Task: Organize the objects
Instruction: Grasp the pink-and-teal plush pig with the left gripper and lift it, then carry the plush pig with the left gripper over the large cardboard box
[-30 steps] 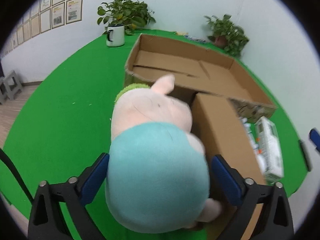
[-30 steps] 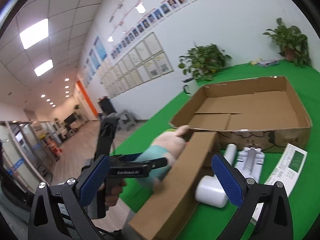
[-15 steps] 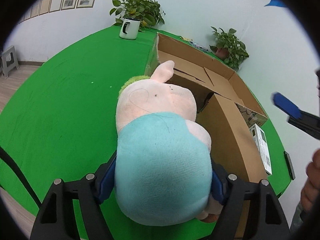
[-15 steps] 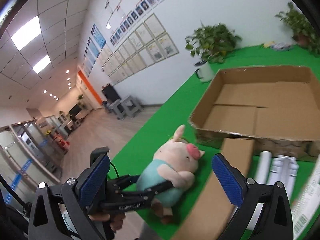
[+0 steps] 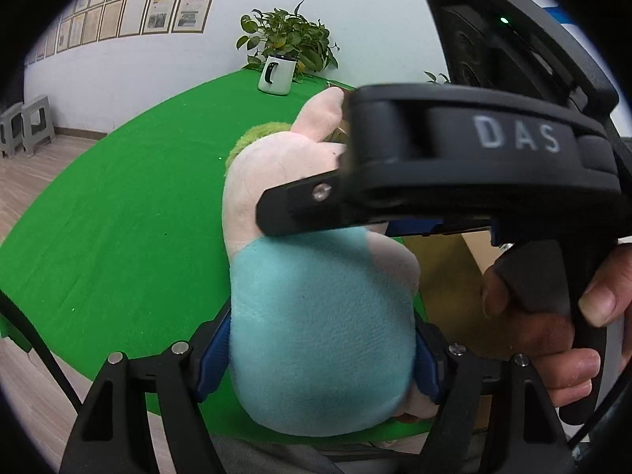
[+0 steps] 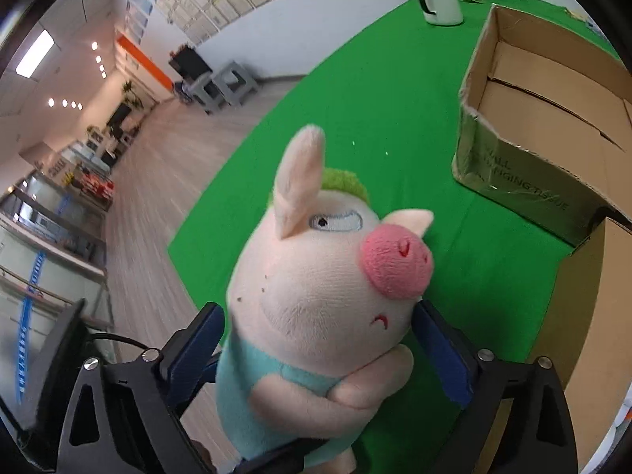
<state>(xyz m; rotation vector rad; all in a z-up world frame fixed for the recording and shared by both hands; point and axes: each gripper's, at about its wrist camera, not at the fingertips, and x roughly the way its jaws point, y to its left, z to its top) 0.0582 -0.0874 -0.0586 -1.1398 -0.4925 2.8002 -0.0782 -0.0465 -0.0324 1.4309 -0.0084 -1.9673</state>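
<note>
At the lower centre of both wrist views, the plush pig (image 5: 316,316), held over the green table (image 5: 118,237), is now pinched by the left gripper (image 5: 322,359) while the right gripper (image 6: 316,347), newly arrived, closes around its head, suggesting a handover toward the cardboard box (image 6: 553,118).

Quick headcount: one plush pig (image 6: 316,300), one open cardboard box (image 6: 553,118), and one white mug (image 6: 440,2) holding a plant. Two grippers, left gripper (image 5: 322,349) and right gripper (image 6: 318,349), plus two grey stools (image 5: 25,124) on the floor.
</note>
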